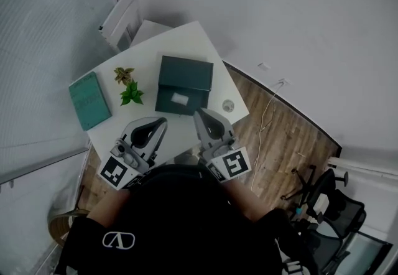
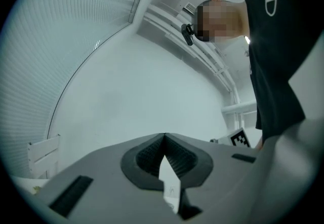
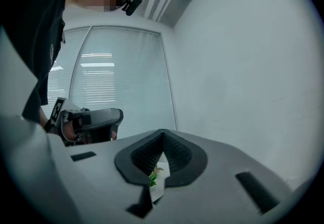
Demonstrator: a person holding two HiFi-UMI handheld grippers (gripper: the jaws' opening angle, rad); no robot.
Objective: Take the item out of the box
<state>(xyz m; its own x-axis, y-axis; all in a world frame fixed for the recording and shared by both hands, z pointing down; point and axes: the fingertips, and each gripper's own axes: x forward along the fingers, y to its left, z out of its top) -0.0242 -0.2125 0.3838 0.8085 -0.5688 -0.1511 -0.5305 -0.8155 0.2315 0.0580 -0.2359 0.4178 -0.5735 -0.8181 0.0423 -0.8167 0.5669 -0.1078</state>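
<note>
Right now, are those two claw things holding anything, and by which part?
Nothing is held. The left gripper and right gripper both have their fingers shut and empty, short of the green box on the table.

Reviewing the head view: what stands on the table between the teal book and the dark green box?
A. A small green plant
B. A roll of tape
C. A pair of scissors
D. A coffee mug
A: a small green plant stands between the teal book on its left and the dark green box on its right.
</note>
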